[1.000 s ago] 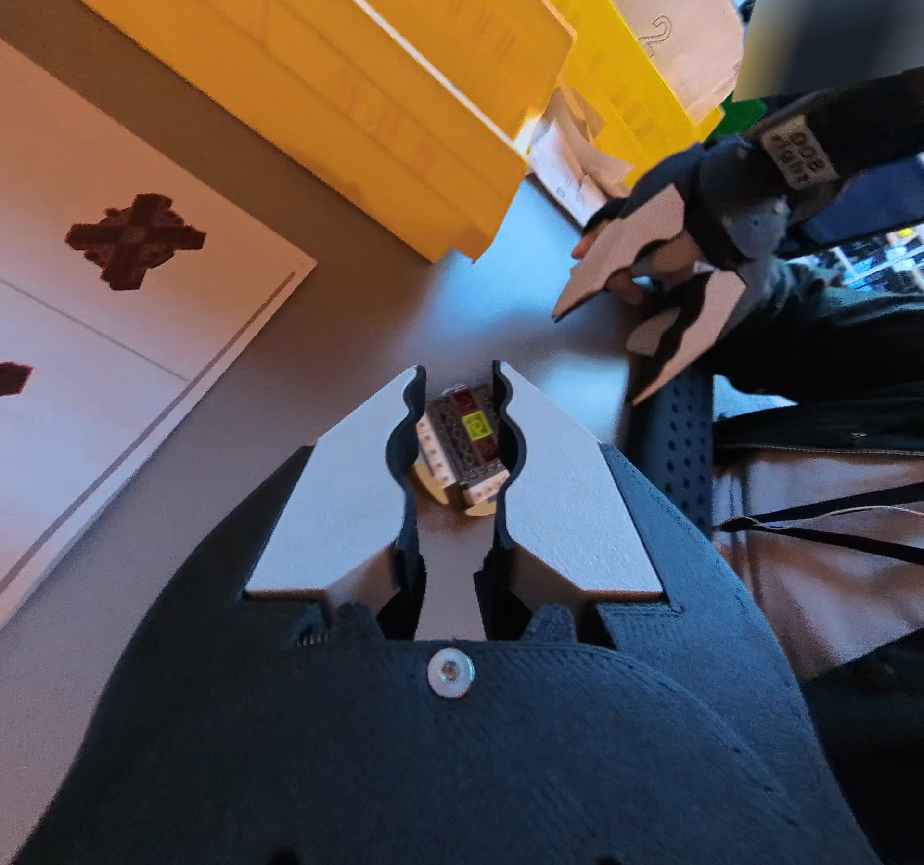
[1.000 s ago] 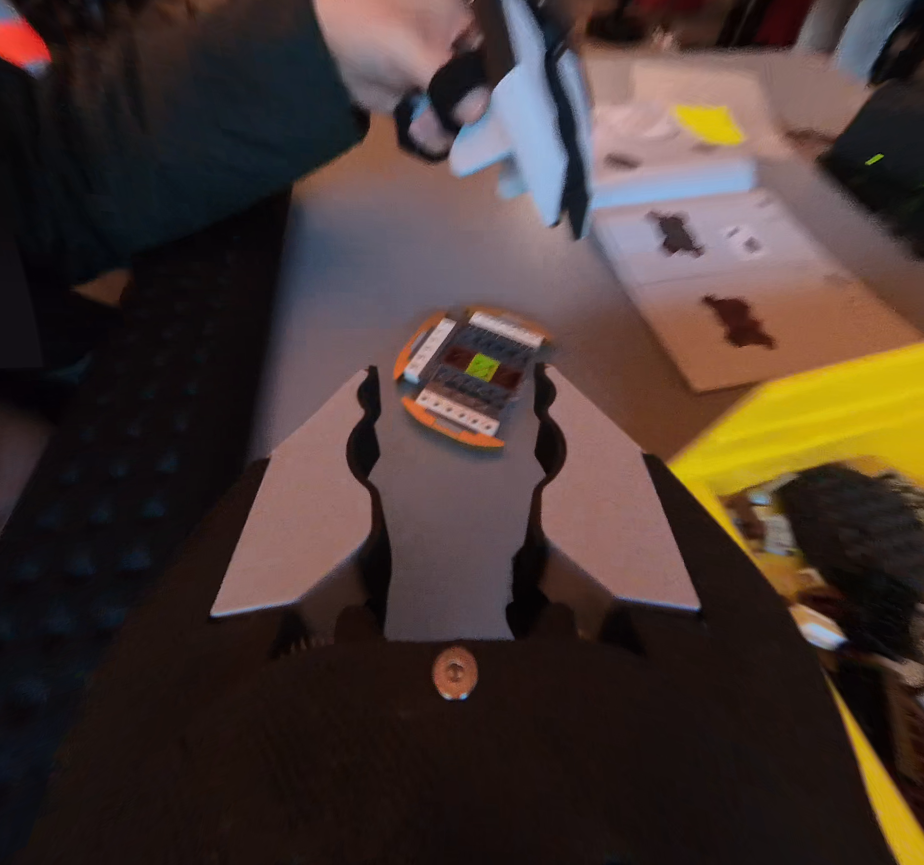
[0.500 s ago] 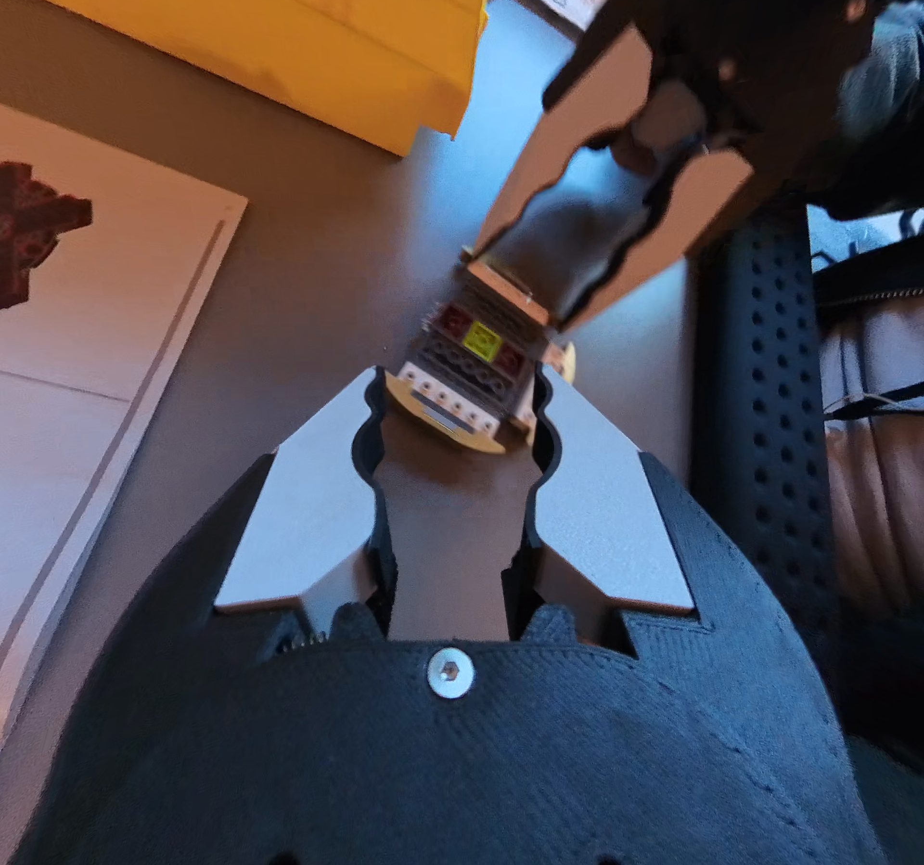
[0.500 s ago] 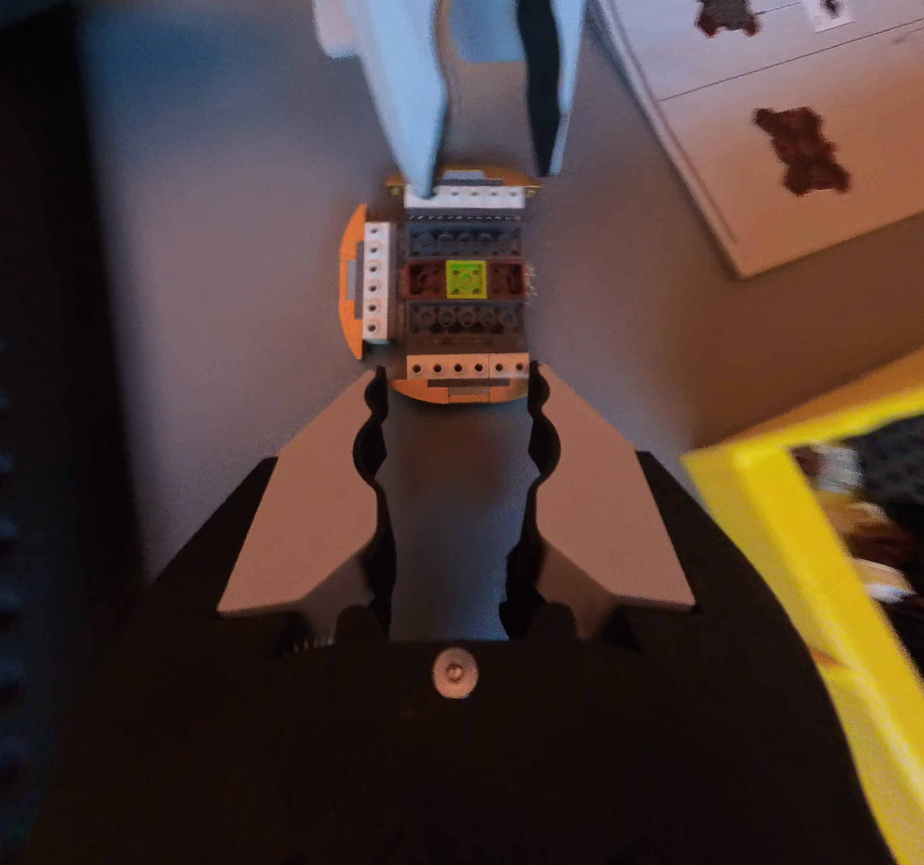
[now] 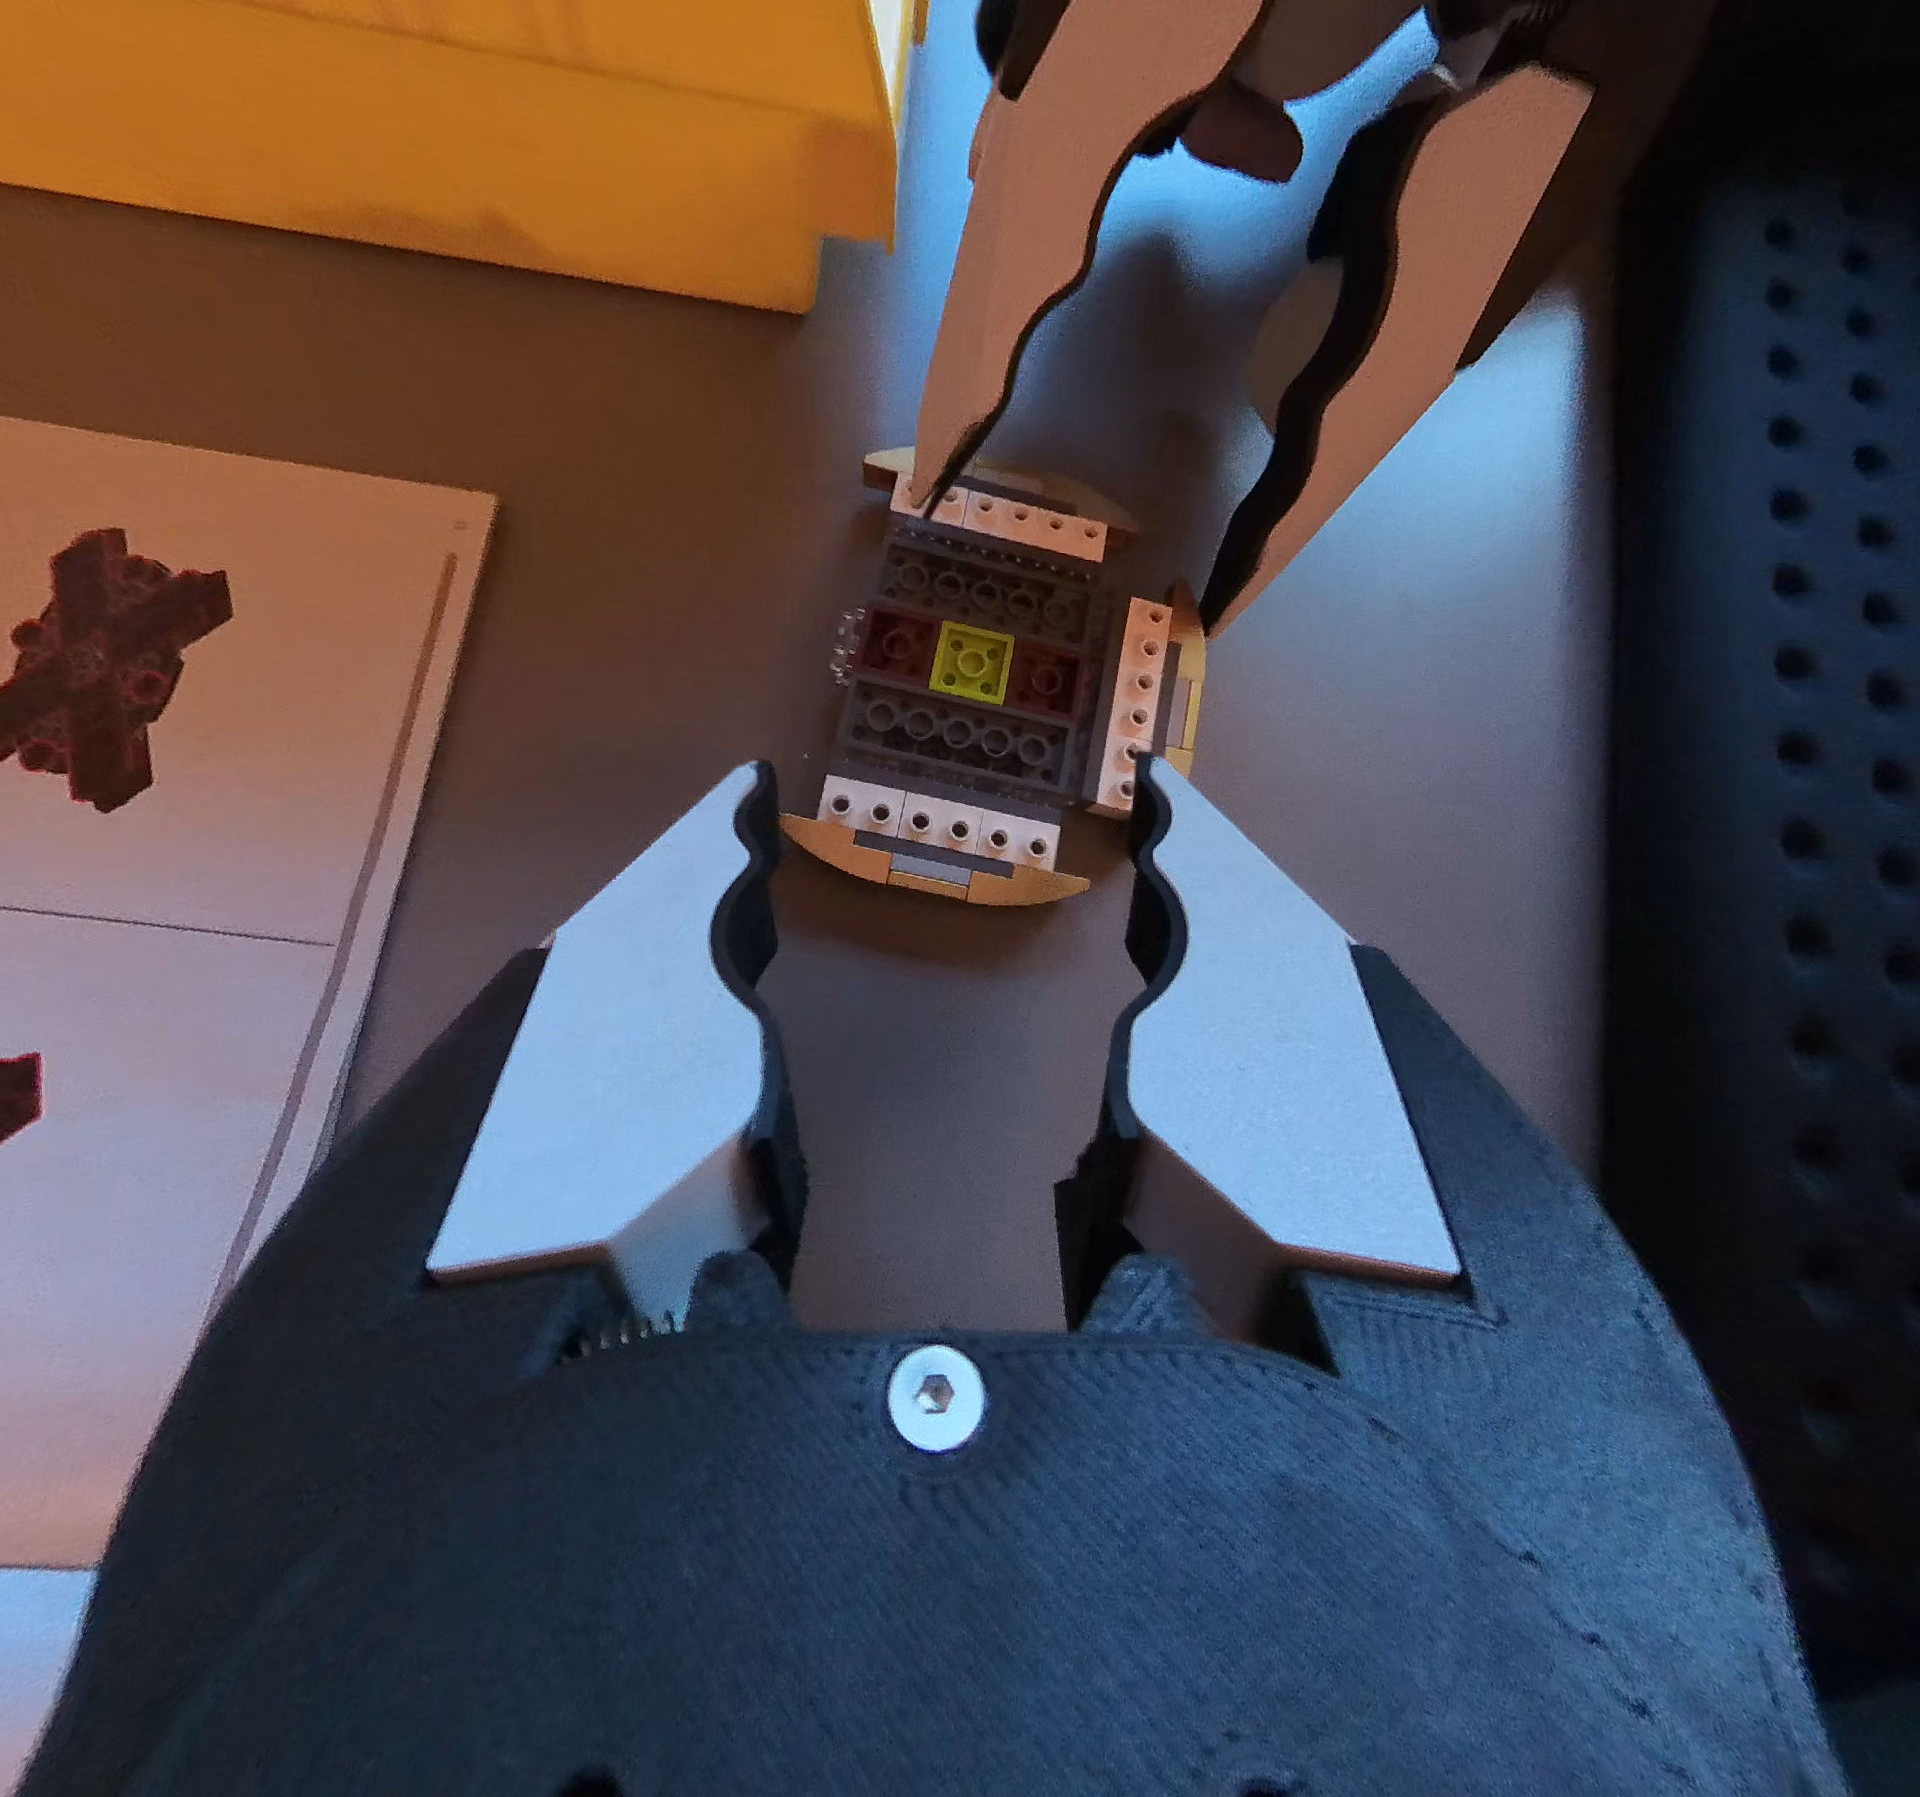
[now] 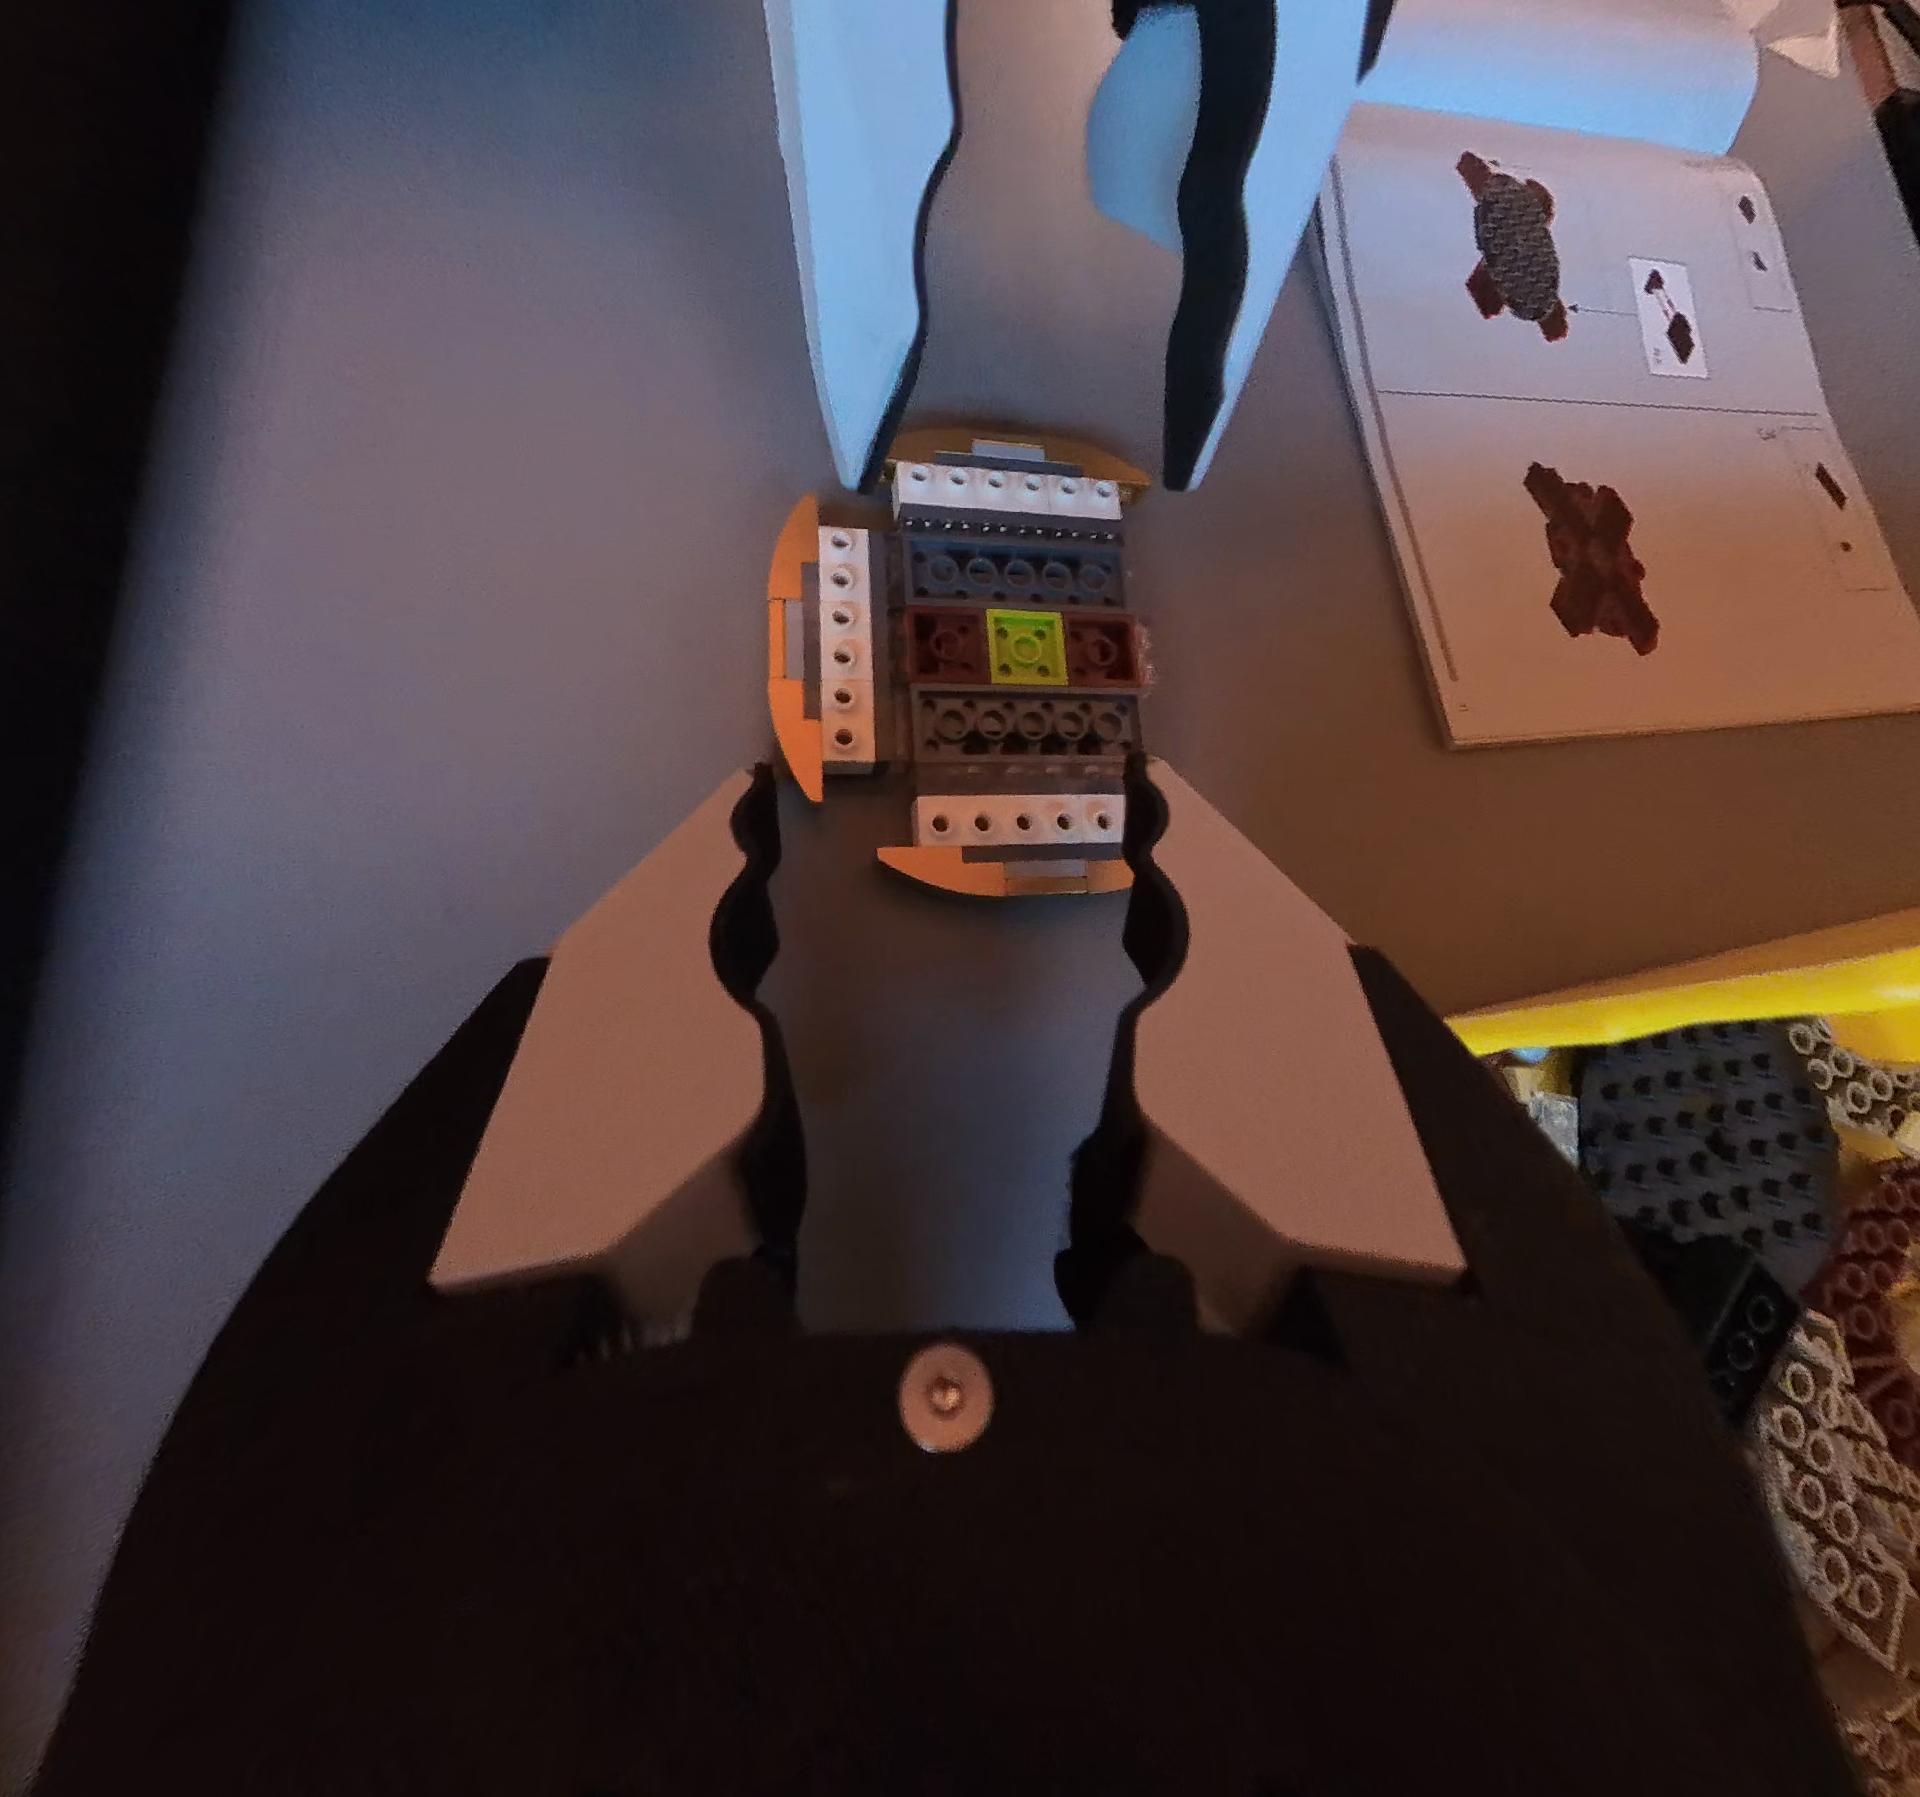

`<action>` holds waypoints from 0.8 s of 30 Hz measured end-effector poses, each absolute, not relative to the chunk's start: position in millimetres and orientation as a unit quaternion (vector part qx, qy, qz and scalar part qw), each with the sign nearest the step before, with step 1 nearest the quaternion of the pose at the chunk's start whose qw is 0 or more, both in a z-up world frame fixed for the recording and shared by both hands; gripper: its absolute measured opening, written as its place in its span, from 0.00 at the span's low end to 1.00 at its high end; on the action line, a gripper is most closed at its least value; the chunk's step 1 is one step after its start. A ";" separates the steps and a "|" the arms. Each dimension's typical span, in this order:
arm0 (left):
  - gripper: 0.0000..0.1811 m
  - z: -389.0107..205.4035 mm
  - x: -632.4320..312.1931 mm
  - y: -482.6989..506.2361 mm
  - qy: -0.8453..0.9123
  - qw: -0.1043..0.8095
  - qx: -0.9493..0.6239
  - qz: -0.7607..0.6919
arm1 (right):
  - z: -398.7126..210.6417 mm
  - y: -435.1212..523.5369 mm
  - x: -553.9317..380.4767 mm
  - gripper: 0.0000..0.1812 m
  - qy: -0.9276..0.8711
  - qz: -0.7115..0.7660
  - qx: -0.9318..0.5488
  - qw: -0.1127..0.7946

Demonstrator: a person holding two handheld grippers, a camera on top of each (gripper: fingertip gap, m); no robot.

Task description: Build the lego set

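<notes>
Our left gripper (image 5: 951,791) has its jaws spread wide and holds nothing, its tips bracketing the near end of the lego build (image 5: 982,682) on the grey table (image 5: 623,417). Our right gripper (image 6: 951,791) faces it from the opposite end, jaws likewise parted and empty; its right finger (image 6: 1148,812) sits against the corner of the near white brick row, and in the left wrist view one of its tips touches the far white row. The build lies flat between the two tools: grey studded plates, dark red bricks with a lime square at the centre, white rows and orange curved edges on three sides. The instruction booklet (image 6: 1621,500) lies open just beside it, and a yellow bin (image 6: 1714,999) of loose pieces stands near our right gripper. We judge the risk to be an uneven squeeze: if one tip pushes first, the build may slide or twist, or an orange edge piece may pop off.
</notes>
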State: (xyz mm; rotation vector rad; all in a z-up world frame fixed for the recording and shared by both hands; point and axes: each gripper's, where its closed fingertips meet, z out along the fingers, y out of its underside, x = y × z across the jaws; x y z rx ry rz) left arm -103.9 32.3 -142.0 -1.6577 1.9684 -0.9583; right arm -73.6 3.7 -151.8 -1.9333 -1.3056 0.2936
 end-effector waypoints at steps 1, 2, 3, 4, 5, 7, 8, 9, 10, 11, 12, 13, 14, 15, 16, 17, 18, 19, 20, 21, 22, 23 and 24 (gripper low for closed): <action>0.37 -145.0 -104.0 31.9 0.707 0.194 -0.591 -0.336 | -151.2 3.3 -73.0 0.36 -0.514 0.120 -0.757 0.384; 0.37 -148.2 -104.5 32.1 0.711 0.191 -0.591 -0.329 | -150.3 2.0 -73.1 0.36 -0.515 0.129 -0.756 0.383; 0.36 -150.6 -105.0 32.8 0.714 0.192 -0.591 -0.323 | -149.0 -0.1 -73.4 0.36 -0.516 0.138 -0.755 0.381; 0.35 -150.9 -104.9 33.4 0.714 0.195 -0.591 -0.321 | -147.2 -0.5 -72.0 0.36 -0.515 0.140 -0.755 0.381; 0.35 -150.1 -104.8 33.7 0.714 0.197 -0.590 -0.321 | -145.4 0.0 -69.9 0.35 -0.515 0.137 -0.755 0.382; 0.34 -150.5 -106.0 34.1 0.717 0.196 -0.588 -0.319 | -141.8 3.0 -64.4 0.33 -0.510 0.130 -0.756 0.389; 0.33 -150.6 -106.3 34.4 0.718 0.198 -0.586 -0.318 | -140.2 4.6 -62.0 0.32 -0.504 0.132 -0.759 0.391; 0.33 -150.7 -106.8 34.6 0.720 0.200 -0.584 -0.317 | -138.0 4.6 -61.4 0.32 -0.498 0.143 -0.760 0.392; 0.33 -150.5 -107.4 34.3 0.721 0.199 -0.583 -0.317 | -135.2 6.5 -60.8 0.31 -0.489 0.152 -0.761 0.399; 0.33 -150.0 -107.7 35.2 0.721 0.202 -0.583 -0.315 | -133.0 9.6 -59.6 0.31 -0.479 0.156 -0.763 0.405; 0.33 -149.0 -107.9 36.0 0.722 0.206 -0.582 -0.313 | -132.5 12.6 -58.4 0.31 -0.471 0.158 -0.765 0.409; 0.33 -147.2 -107.8 35.9 0.723 0.210 -0.579 -0.313 | -133.5 14.8 -58.0 0.31 -0.467 0.159 -0.767 0.411; 0.33 -145.1 -107.2 35.3 0.725 0.215 -0.575 -0.313 | -136.0 15.7 -59.0 0.32 -0.466 0.162 -0.768 0.408; 0.33 -143.8 -106.9 34.4 0.728 0.218 -0.571 -0.311 | -139.8 15.8 -60.6 0.32 -0.468 0.164 -0.769 0.403; 0.33 -145.1 -107.4 35.2 0.732 0.221 -0.571 -0.300 | -144.0 15.6 -61.9 0.32 -0.473 0.163 -0.770 0.396; 0.34 -149.4 -109.5 38.4 0.739 0.222 -0.573 -0.277 | -147.8 15.5 -63.4 0.32 -0.478 0.160 -0.770 0.391; 0.35 -155.8 -112.3 42.0 0.747 0.222 -0.576 -0.248 | -151.5 15.0 -64.9 0.32 -0.486 0.154 -0.770 0.384; 0.36 -159.9 -112.2 43.3 0.750 0.225 -0.577 -0.233 | -155.3 15.3 -65.4 0.32 -0.493 0.143 -0.770 0.379; 0.34 -160.1 -110.3 41.0 0.753 0.228 -0.571 -0.234 | -154.1 15.6 -68.7 0.31 -0.492 0.146 -0.767 0.384; 0.33 -160.3 -109.7 39.7 0.756 0.227 -0.568 -0.231 | -155.1 15.4 -69.6 0.31 -0.492 0.146 -0.769 0.380; 0.33 -160.2 -109.6 39.8 0.758 0.228 -0.567 -0.227 | -155.3 15.5 -69.4 0.30 -0.488 0.147 -0.773 0.377; 0.32 -160.0 -108.9 39.1 0.760 0.230 -0.564 -0.225 | -155.3 15.5 -68.1 0.29 -0.484 0.147 -0.777 0.375; 0.32 -159.8 -108.0 37.7 0.762 0.233 -0.561 -0.224 | -155.3 16.0 -65.9 0.27 -0.483 0.142 -0.779 0.374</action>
